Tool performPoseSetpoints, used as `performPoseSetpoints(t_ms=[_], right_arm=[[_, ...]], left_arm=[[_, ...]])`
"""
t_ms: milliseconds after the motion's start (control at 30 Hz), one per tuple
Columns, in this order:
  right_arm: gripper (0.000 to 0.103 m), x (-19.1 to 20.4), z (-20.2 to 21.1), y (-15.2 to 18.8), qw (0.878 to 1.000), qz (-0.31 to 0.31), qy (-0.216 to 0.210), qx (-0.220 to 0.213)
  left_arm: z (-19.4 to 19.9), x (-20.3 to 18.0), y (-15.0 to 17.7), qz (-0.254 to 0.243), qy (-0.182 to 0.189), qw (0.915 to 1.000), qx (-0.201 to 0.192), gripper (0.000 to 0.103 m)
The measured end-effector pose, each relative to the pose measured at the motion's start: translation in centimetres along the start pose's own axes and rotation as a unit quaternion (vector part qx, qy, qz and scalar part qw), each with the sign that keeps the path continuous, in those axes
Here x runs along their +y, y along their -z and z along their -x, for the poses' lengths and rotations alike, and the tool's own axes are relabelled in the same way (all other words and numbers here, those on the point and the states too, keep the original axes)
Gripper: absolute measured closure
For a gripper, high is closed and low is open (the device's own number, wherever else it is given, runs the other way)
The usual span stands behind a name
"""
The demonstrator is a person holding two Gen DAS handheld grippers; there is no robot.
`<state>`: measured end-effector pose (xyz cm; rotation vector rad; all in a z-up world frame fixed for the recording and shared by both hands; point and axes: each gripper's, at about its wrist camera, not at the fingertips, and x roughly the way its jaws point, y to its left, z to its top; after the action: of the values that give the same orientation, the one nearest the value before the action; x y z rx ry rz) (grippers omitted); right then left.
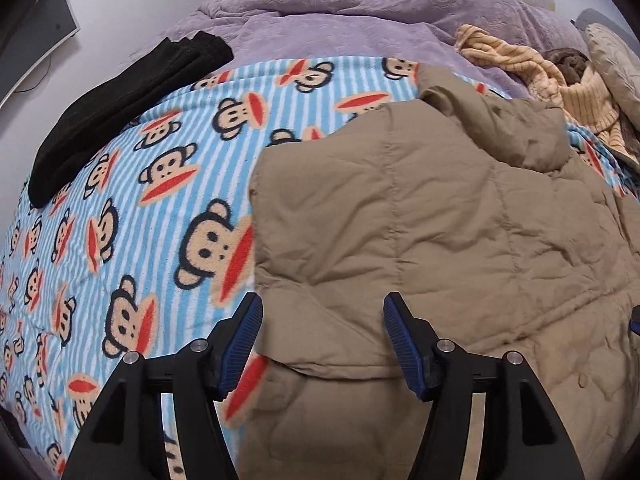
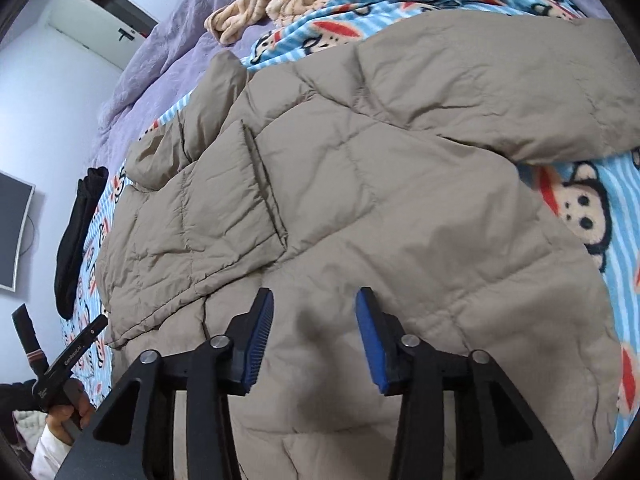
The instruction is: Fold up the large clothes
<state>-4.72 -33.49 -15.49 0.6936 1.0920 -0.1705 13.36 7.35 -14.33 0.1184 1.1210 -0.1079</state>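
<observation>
A tan quilted puffer jacket (image 1: pixel 420 216) lies spread on a blue striped monkey-print blanket (image 1: pixel 132 200). One sleeve is folded across its body (image 2: pixel 224 208), and the other sleeve (image 2: pixel 500 92) stretches to the right. My left gripper (image 1: pixel 322 312) hovers open over the jacket's left edge, nothing between its blue pads. My right gripper (image 2: pixel 316 304) is open above the jacket's lower body (image 2: pixel 400 240), also holding nothing. In the right wrist view the left gripper (image 2: pixel 86 336) shows at the lower left, held by a hand (image 2: pixel 66 412).
A folded black garment (image 1: pixel 120 108) lies on the blanket's far left. A purple bedspread (image 1: pixel 340 12) covers the far bed. Cream striped knitwear (image 1: pixel 532 68) is heaped at the far right beside a pillow (image 1: pixel 612 68). A screen (image 2: pixel 12 232) hangs on the wall.
</observation>
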Motion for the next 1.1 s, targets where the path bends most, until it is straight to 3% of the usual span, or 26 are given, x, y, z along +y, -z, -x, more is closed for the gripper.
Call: performPoseSetpoints(t_ms=[133, 267, 333, 367, 567, 600, 700, 767, 867, 1100], right_arm=[[0.049, -2.7, 1.3, 0.2, 1.0, -0.024, -0.002, 0.003], [0.038, -5.3, 2.5, -0.1, 0.999, -0.052, -0.008, 0.0], [0.032, -6.8, 3.3, -0.4, 0.998, -0.067, -0.013, -0.005], [0.026, -7.6, 3.7, -0.6, 0.997, -0.075, -0.016, -0.008], [0.021, -12.8, 5.9, -2.0, 0.991, -0.127, -0.031, -0.034], [0.012, -13.6, 6.3, -2.3, 0.99, -0.134, -0.03, -0.039], [0.01, -16.1, 7.4, -3.4, 0.986, -0.152, -0.029, -0.059], [0.0, -17.7, 7.8, -4.3, 0.984, -0.166, -0.028, -0.066], [0.0, -20.0, 8.0, -5.6, 0.979, -0.188, -0.033, -0.074], [0.0, -23.5, 7.3, -9.4, 0.967, -0.223, -0.096, -0.081]], left_arm=[[1.5, -4.1, 0.6, -0.014, 0.029, 0.9995, 0.008, 0.039], [2.4, -8.8, 1.3, -0.029, 0.057, 0.9977, 0.023, 0.038], [2.7, -11.1, 1.8, -0.035, 0.065, 0.9969, 0.029, 0.019], [3.0, -12.2, 2.0, -0.037, 0.064, 0.9969, 0.026, 0.002], [3.8, -17.1, 2.3, -0.053, 0.069, 0.9959, 0.024, 0.001], [3.7, -17.8, 2.2, -0.052, 0.064, 0.9962, 0.027, 0.001], [3.2, -19.5, 1.9, -0.054, 0.051, 0.9966, 0.035, 0.001], [2.9, -20.4, 1.6, -0.048, 0.057, 0.9964, 0.04, 0.001], [2.5, -21.7, 1.6, -0.053, 0.061, 0.9957, 0.046, 0.001], [1.8, -24.7, 1.7, -0.065, 0.082, 0.9922, 0.068, 0.001]])
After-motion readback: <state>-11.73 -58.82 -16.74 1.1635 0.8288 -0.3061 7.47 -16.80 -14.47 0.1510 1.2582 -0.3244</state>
